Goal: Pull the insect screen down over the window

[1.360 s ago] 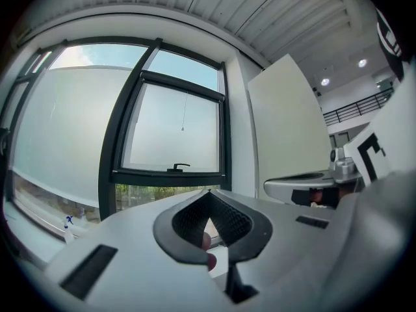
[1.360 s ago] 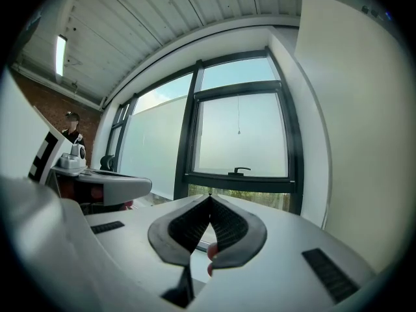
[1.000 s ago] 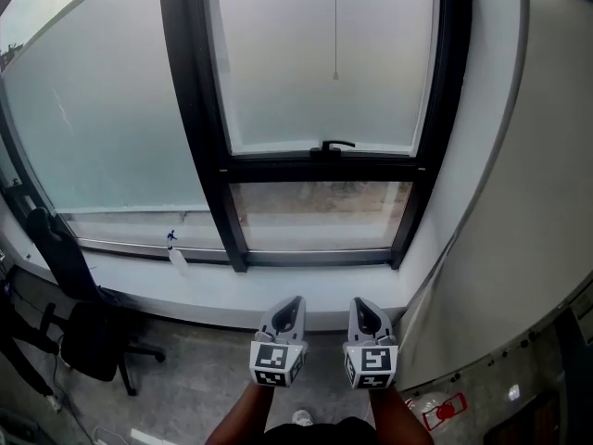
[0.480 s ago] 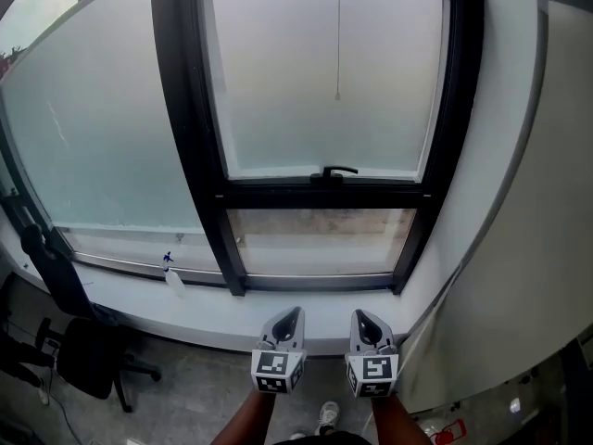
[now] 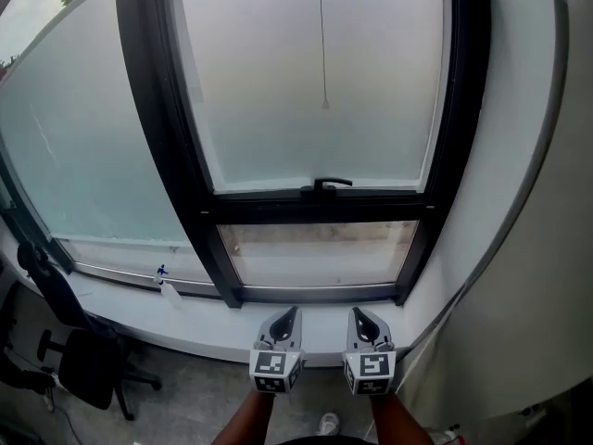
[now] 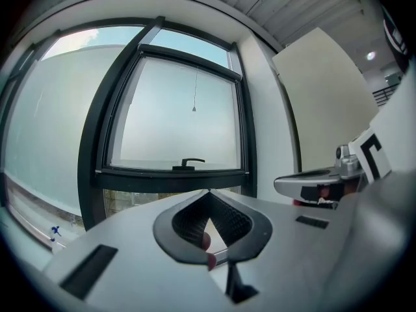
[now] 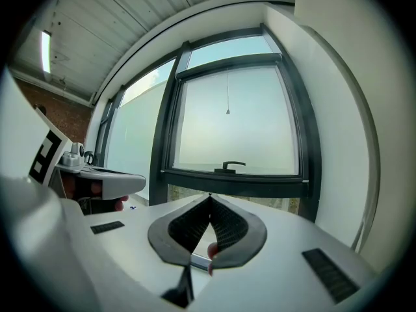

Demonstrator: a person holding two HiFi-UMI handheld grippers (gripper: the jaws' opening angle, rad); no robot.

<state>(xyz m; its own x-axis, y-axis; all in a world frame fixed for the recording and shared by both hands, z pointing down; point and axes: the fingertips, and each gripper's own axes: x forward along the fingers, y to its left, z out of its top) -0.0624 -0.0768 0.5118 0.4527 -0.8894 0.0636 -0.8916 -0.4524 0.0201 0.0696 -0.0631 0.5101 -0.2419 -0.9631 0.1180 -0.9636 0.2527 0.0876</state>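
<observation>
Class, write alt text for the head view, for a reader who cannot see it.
The left gripper and the right gripper, both shut and empty, point side by side at a black-framed window with pale, hazy glass. A thin pull cord hangs down its upper pane above a black handle; a white sill runs below.

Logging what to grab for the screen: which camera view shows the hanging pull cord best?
The head view: the pull cord appears largest there, hanging down in front of the upper pane to its small end piece. Both gripper views show the cord too, only smaller and thinner.
</observation>
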